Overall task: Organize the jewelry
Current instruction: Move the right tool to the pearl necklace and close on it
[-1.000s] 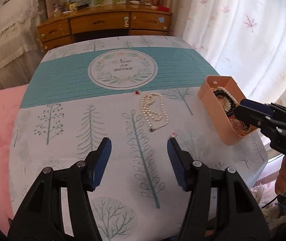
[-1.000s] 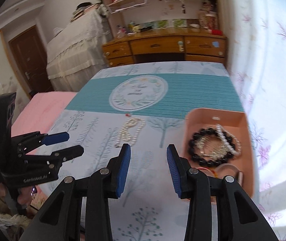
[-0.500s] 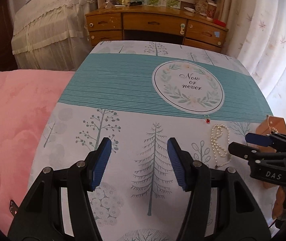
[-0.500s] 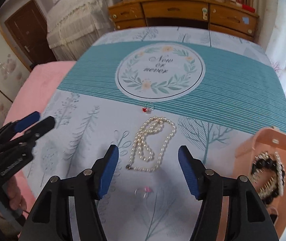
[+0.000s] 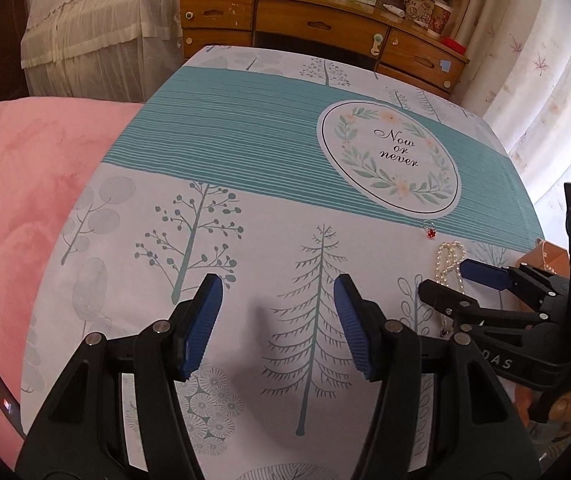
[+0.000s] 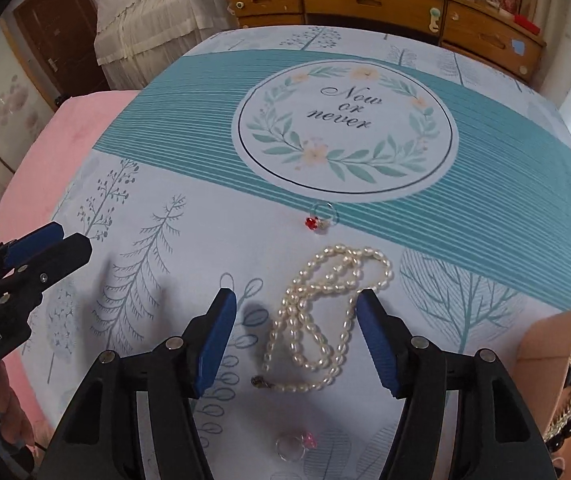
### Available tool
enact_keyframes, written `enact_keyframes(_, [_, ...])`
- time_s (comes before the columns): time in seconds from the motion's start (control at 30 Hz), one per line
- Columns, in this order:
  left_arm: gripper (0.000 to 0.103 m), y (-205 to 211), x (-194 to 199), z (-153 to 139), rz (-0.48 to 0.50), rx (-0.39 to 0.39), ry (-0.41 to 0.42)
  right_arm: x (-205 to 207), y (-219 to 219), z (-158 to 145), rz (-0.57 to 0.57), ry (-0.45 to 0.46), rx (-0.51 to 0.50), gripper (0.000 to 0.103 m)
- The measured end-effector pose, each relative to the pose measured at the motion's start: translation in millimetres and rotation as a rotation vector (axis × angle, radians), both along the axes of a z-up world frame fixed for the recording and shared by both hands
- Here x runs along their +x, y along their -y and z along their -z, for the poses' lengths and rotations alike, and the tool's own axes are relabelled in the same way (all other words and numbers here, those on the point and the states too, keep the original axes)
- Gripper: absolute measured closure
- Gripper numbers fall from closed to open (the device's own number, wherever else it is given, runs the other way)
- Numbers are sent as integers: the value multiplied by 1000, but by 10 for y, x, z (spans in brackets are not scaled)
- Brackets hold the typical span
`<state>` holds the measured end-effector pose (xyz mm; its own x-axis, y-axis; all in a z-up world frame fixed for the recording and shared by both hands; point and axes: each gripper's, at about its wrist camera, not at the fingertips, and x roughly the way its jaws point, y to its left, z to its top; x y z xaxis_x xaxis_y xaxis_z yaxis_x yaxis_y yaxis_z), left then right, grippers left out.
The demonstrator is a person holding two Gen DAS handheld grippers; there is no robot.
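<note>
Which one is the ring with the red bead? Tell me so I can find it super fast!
Find the big round "Now or never" wreath printed on the tablecloth. Just below its bottom edge, right where the teal stripes end, lies the red ring, above the pearl necklace. It is a thin clear band with a bright red bead; the other ring, nearer the camera, has a pink one.

Looped pearl necklace (image 6: 321, 312) — flat on tablecloth (image 6: 485, 208)
</note>
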<state>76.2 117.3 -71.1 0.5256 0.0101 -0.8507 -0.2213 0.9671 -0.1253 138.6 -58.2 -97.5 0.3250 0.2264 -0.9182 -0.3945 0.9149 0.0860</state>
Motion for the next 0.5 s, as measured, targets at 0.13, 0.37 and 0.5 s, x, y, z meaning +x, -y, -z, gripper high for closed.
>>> enact_keyframes(0.13, [48,1,21,21,9,-10,-2,-26,-156,36,-76,54,-72,40])
enact_keyframes(0.37, [48,31,26,45,16,-22,-9,-20,-137,21,-114,82,-93,72])
enact_keyframes(0.5, [48,75,15,60,32,-21,-16,55,-21,-2,-97,68,-79,90])
